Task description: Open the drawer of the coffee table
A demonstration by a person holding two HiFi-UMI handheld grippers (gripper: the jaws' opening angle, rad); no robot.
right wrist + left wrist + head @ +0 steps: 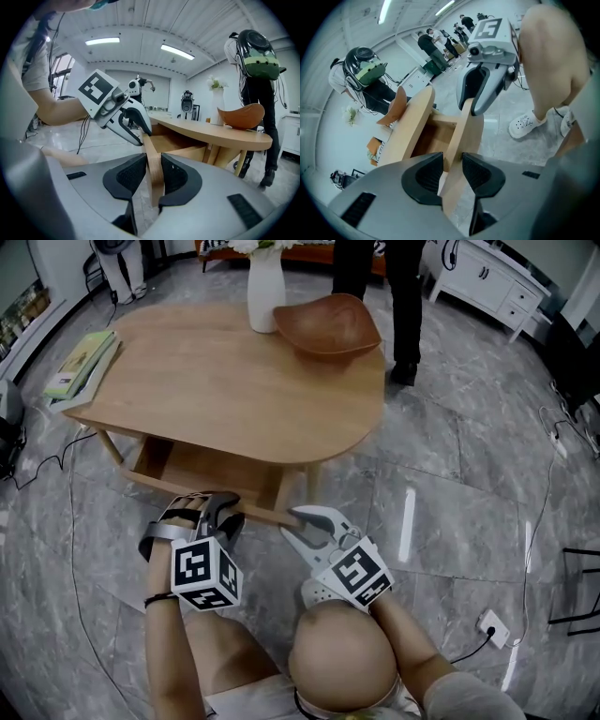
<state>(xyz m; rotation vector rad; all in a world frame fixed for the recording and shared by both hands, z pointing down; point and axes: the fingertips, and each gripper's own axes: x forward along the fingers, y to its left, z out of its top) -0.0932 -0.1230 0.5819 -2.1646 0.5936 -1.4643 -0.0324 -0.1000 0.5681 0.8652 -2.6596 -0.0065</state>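
The wooden coffee table [225, 381] has its drawer [202, 470] pulled out toward me. Its front board [255, 514] runs between my two grippers. My left gripper [217, 512] straddles the board's left part; in the left gripper view [451, 171] both pads sit against the board [461, 136]. My right gripper [298, 521] holds the board's right end; in the right gripper view [153, 176] the board [152, 154] stands upright between the pads, which lie flush on it. Each gripper shows in the other's view: the right gripper [485, 89] and the left gripper [126, 119].
A white vase [265, 292] and a brown bowl [328, 324] stand on the table's far side; books [80, 367] lie at its left end. A person [403, 306] stands behind the table. A white cabinet [487, 282] is at the back right, and a floor socket [492, 626] is near right.
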